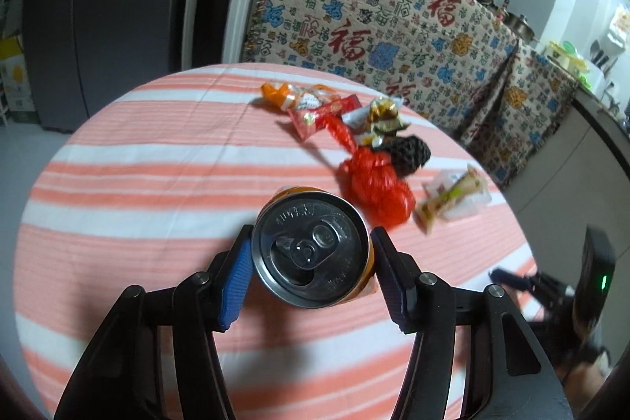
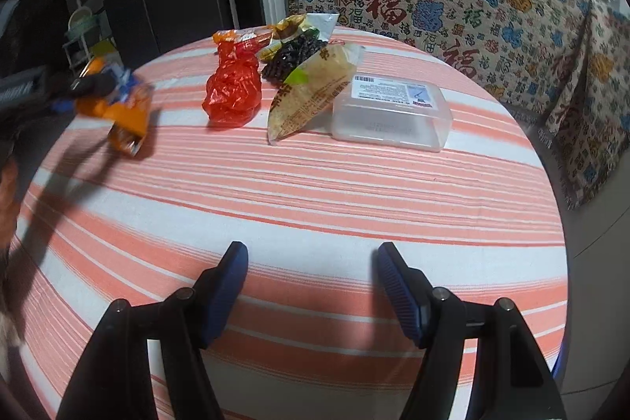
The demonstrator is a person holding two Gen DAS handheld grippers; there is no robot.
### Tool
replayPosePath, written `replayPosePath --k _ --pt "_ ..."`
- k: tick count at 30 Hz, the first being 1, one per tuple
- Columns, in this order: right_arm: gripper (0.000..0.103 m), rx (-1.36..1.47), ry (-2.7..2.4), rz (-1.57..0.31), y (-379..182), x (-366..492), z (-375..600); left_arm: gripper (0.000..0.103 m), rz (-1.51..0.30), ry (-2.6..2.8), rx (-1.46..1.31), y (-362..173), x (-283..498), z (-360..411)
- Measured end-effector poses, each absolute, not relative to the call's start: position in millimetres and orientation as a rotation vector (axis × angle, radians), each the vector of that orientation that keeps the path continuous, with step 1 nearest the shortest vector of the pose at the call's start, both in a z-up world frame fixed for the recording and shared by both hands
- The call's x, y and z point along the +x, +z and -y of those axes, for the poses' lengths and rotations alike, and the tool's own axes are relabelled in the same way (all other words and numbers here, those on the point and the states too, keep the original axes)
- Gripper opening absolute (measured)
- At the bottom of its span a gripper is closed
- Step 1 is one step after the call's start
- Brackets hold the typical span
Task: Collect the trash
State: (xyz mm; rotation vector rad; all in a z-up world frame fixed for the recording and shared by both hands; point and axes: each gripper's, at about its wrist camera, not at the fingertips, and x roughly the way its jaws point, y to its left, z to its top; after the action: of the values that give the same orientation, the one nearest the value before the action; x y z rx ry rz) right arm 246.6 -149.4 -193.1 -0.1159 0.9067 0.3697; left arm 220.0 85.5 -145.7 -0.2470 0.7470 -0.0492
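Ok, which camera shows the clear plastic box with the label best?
The right wrist view: the clear plastic box lies whole and sharp on the striped tablecloth, label up. The left wrist view shows it blurred, mostly behind a wrapper.

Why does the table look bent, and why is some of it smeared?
Both wrist views use fisheye lenses, bowing the striped table. In the right wrist view the orange can in the left gripper smears with motion; in the left wrist view the far wrappers blur.

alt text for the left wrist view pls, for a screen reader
The left claw grips an orange drink can by its sides, opened top facing the camera, above a round table with an orange-striped cloth. Beyond it lie a red plastic bag and several snack wrappers.
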Motion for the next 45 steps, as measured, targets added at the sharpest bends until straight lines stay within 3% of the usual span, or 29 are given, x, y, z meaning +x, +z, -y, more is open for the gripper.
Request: replayPosePath --k 9,12,14,17,26,42,43,45 --pt "0.068 0.087 0.363 -0.943 -191.9 295.0 120.4 0.06 -0.716 -0.056 -0.206 -145.1 214.9 -79.8" --pt "0.053 0.126 0.333 -0.936 -192.1 318.5 104.2 0.06 -0.715 -0.049 -0.221 -146.3 213.7 -87.7" --pt "0.028 0.121 0.305 -0.934 -194.9 330.8 96.0 0.06 -0.711 -0.044 -0.231 -145.2 212.4 -93.1" --pt "0.021 0.092 0.289 -0.943 -194.9 333.2 94.1 0.06 -0.699 -0.041 -0.238 -141.5 209.2 -98.7" --pt "0.024 -0.272 0.488 -1.106 -151.3 279.8 94.2 0.06 -0.707 -0.038 -0.238 -143.0 208.0 -96.9" --pt "0.024 -0.102 0.356 -0.975 -150.0 257.7 132.6 0.06 -0.707 -0.048 -0.234 -141.2 207.9 -94.9" --pt "0.026 -0.105 0.344 -0.967 -150.8 258.4 132.5 0.06 -0.709 -0.049 -0.233 -141.5 207.9 -94.2" --pt "0.051 -0.086 0.325 -0.944 -153.7 257.9 134.2 0.06 -0.711 -0.051 -0.228 -141.9 208.3 -92.3"
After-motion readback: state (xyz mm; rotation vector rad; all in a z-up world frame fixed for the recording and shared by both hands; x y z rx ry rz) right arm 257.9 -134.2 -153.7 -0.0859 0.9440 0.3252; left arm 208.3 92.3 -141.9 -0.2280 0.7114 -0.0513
